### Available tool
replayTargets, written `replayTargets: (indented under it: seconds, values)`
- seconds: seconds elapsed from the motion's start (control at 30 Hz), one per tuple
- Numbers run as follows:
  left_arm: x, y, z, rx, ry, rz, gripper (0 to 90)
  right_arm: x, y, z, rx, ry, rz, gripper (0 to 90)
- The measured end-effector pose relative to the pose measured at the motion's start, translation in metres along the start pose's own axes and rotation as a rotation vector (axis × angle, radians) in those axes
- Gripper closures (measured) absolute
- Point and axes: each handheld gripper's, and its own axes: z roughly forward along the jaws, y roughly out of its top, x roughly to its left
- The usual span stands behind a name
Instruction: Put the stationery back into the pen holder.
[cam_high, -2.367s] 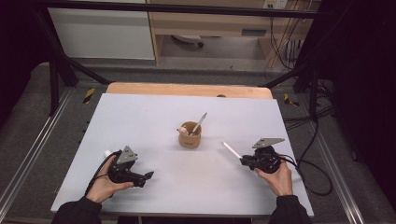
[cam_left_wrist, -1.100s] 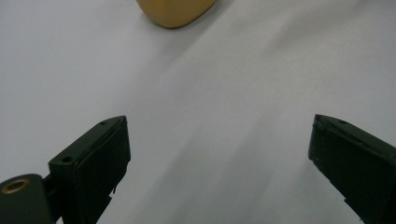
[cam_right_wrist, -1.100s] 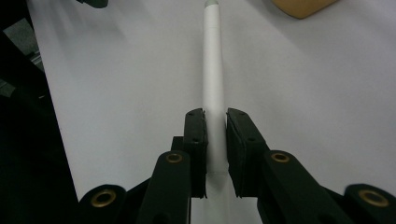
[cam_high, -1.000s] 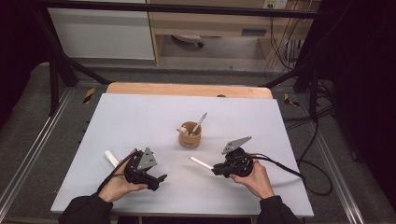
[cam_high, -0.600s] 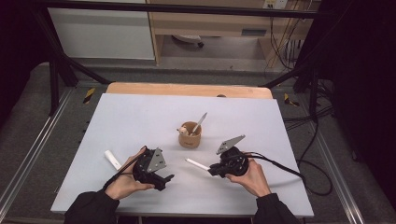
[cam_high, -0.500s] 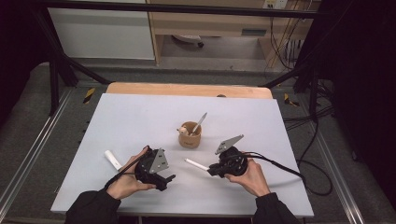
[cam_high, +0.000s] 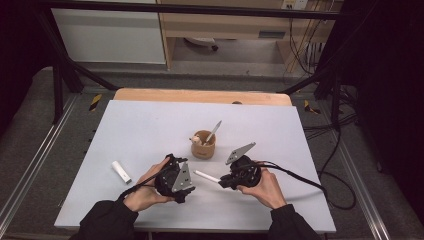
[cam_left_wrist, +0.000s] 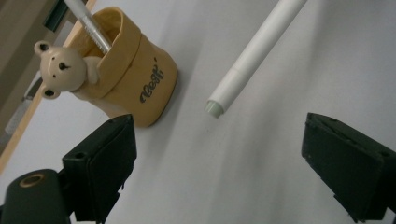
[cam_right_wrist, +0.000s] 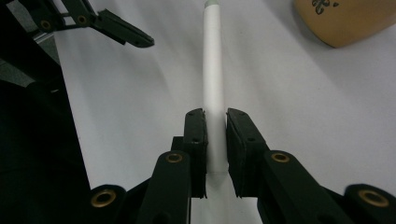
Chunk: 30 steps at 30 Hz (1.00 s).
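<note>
R. gripper (cam_right_wrist: 215, 116): clamped on white pen (cam_right_wrist: 213, 79), pads either side of barrel near its rear end; pen sticks straight out ahead of jaws, pale green tip farthest from tongs. In high view, same pen (cam_high: 206, 176) held level just above table (cam_high: 300, 150), tip aimed toward L. gripper (cam_high: 187, 186).

L. gripper (cam_left_wrist: 219, 163): jaws wide apart, just been closing a little, nothing betw. them, no contact w/ anything. Pen tip (cam_left_wrist: 215, 108) ahead of and betw. the open jaws, not yet inside the gap.

Pen cap (cam_high: 121, 171): short white piece, flat on table, well off to outer side of L. gripper, apart from both tongs.

Holder (cam_left_wrist: 126, 77): tan cup w/ bear figure on rim, upright, ahead-left of L. jaws in left gripper view, beyond both tongs in high view (cam_high: 203, 144). One silver pen (cam_high: 214, 131) leaning inside it.

Hands: one on each gripper body, sleeves dark.
</note>
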Motion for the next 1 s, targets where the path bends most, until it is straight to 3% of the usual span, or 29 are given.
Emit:
replayTargets:
  seconds: [0.3, 0.57, 1.0]
  values:
    - [-0.008, 0.015, 0.008, -0.015, 0.024, 0.191, 21.6, 0.005, 0.011, 0.002, 0.007, 0.01, -0.005, 78.7]
    - [-0.015, 0.024, 0.017, -0.016, 0.046, 0.319, 34.4, 0.006, 0.017, 0.004, 0.022, 0.01, 0.005, 78.8]
    - [-0.024, 0.033, 0.026, -0.033, 0.068, 0.424, 52.4, 0.005, 0.023, 0.007, 0.039, 0.003, 0.05, 78.8]
